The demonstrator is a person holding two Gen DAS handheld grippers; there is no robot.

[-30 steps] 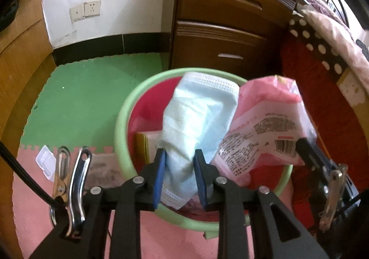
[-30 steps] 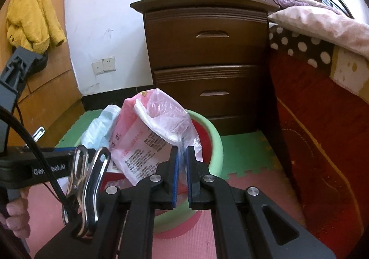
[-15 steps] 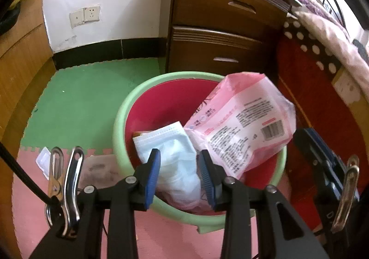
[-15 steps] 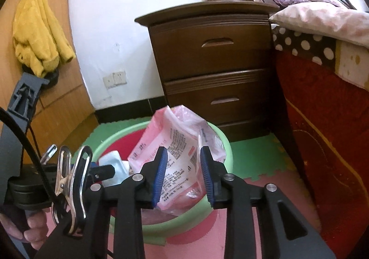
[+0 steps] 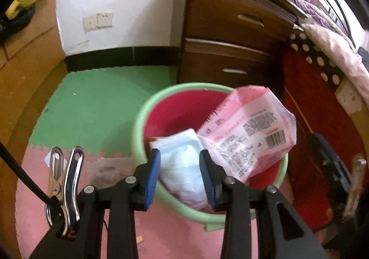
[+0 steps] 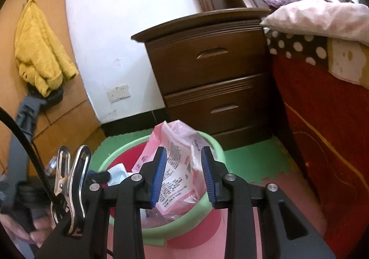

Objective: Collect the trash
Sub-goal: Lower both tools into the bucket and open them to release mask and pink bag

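A red bin with a green rim (image 5: 138, 120) stands on the floor mats; it also shows in the right wrist view (image 6: 216, 146). A light blue face mask (image 5: 182, 166) lies inside it against the near wall, and a pink plastic package (image 5: 249, 134) leans across the rim on the right; the package also shows in the right wrist view (image 6: 177, 166). My left gripper (image 5: 180, 177) is open and empty above the mask. My right gripper (image 6: 183, 177) is open and empty above the package. The mask shows small in the right wrist view (image 6: 117, 172).
A dark wooden nightstand (image 6: 212, 79) stands right behind the bin. A bed with a red cover (image 6: 322, 120) is on the right. Green (image 5: 92, 102) and pink foam mats cover the floor. A small clear wrapper (image 5: 47, 159) lies left of the bin.
Both grippers opened: the left let go of the mask and the right let go of the pink package. Both dropped into the bin, and both grippers pulled back and up.
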